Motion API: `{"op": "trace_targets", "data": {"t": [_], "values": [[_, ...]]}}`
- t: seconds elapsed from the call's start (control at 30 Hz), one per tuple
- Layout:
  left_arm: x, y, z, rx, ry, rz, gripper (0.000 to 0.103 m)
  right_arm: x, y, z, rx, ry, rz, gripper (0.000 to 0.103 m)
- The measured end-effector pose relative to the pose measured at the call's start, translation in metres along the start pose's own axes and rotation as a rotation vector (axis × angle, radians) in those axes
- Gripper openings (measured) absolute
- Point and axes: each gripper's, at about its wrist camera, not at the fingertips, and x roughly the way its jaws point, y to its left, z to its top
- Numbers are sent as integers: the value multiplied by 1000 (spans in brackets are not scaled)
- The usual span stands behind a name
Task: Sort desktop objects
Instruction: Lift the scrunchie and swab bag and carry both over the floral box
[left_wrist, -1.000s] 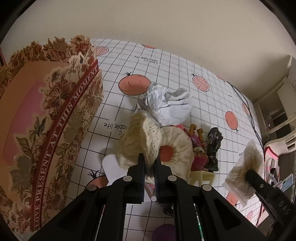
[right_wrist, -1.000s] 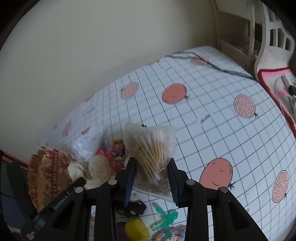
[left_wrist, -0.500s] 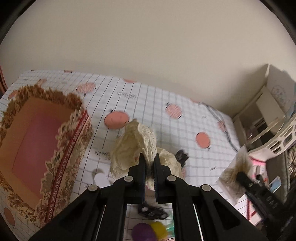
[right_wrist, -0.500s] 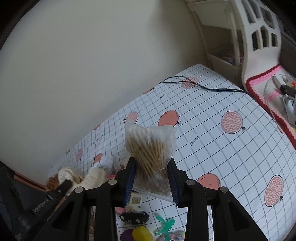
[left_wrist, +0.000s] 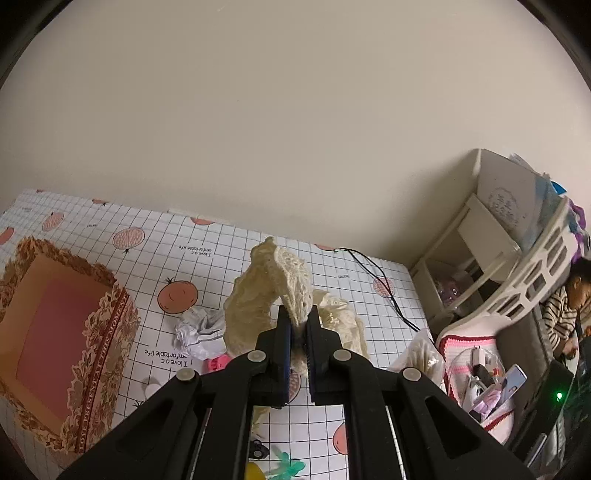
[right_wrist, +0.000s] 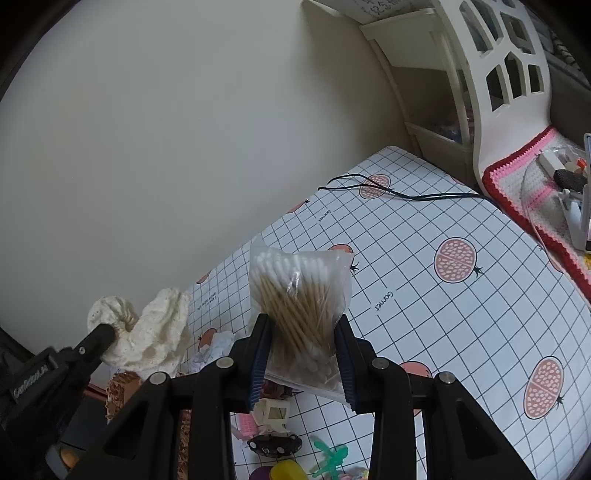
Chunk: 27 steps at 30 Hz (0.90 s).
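Checked oilcloth with pomegranate prints covers the bench (left_wrist: 229, 258); beige wall behind, white shelving to the right. Oilcloth print reads "comfortable life"; box (left_wrist: 62, 336) rim reads "PRESENT AT THIS MOMENT". Left claw (left_wrist: 298, 328) clamps lace (left_wrist: 288, 284) aloft. Right claw (right_wrist: 303, 347) grips swab bag (right_wrist: 299, 291) above the bench.
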Motion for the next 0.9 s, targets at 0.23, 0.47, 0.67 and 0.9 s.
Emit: {"op": "trace_targets", "data": {"t": [0.23, 0.47, 0.67, 0.9], "values": [[-4, 26, -14, -34, 18, 30, 7, 7, 13, -7, -28, 18, 10, 37], [-16, 64, -14, -97, 9, 66, 7, 23, 43, -22, -87, 52, 33, 37], [-33, 105, -15, -172, -15, 77, 7, 38, 71, -42, -144, 85, 41, 37], [-51, 153, -18, -262, -42, 99, 7, 51, 112, -65, -208, 107, 77, 37]]}}
